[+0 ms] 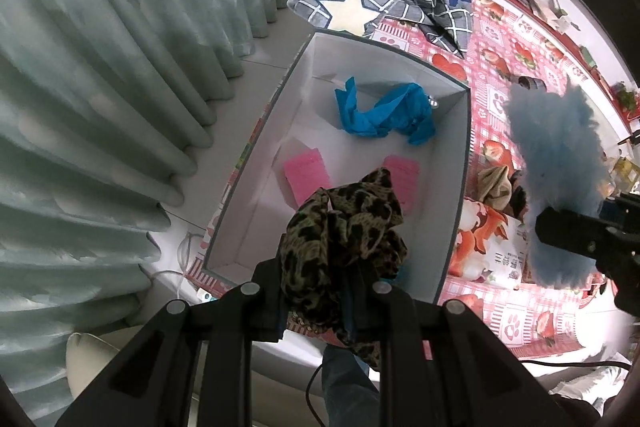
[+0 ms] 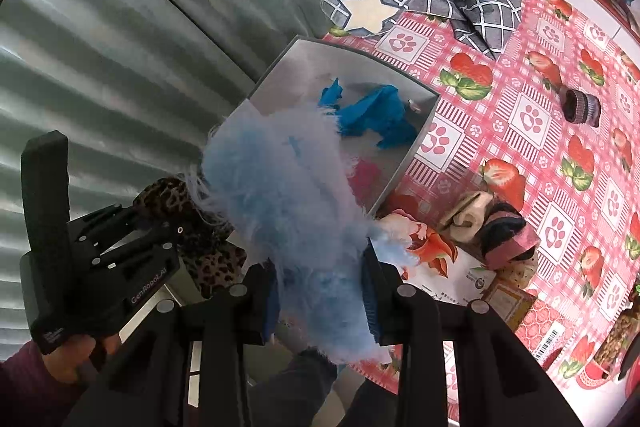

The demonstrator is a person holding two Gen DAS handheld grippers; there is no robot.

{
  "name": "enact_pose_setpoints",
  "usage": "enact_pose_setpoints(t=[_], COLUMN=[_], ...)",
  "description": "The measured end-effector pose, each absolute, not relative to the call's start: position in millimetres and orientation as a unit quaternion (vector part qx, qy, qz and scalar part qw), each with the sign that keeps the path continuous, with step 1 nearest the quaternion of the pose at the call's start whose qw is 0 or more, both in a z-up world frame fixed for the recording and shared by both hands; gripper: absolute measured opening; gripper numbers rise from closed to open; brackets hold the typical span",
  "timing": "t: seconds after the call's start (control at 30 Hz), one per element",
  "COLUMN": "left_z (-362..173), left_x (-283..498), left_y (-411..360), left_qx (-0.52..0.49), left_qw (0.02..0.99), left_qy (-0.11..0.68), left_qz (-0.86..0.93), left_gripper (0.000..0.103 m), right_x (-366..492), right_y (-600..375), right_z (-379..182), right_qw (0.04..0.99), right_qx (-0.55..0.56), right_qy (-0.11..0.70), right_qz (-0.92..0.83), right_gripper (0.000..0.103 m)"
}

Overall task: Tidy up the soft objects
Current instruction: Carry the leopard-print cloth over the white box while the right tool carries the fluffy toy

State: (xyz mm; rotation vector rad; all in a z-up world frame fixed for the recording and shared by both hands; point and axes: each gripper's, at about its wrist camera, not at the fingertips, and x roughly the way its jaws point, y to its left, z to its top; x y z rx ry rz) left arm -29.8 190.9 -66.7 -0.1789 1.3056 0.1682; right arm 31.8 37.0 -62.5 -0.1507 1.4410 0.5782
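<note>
Leopard-print scarf (image 1: 344, 239) clamped in left gripper (image 1: 320, 291) above white box (image 1: 460, 163), blue fluffy fabric (image 2: 288, 195) clamped in right gripper (image 2: 320, 291): likely snagging together, spilling outside.

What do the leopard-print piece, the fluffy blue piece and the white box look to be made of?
leopard-print piece: thin woven fabric, probably a scarf; it crumples and drapes limply.
fluffy blue piece: long-pile faux fur or feathers; wispy strands fray at its edges.
white box: likely matte cardboard; thin, flat, stiff walls with sharp corners.
</note>
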Motion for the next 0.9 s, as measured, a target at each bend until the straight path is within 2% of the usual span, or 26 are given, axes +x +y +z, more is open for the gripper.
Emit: enact_pose_setpoints(t=[0.9], left_z=[-83.7], left_x=[-14.7], left_y=[187.9], left_qx=[-0.067], left_qw=[0.774], left_qy=[0.625], left_qz=[0.080], left_gripper=[0.023], right_x=[48.3], right_y=[60.8], right_z=[-86.8], right_qw=[0.684], right_qx=[-0.076], right_qy=[0.672], right_qz=[0.273], right_gripper=[0.036])
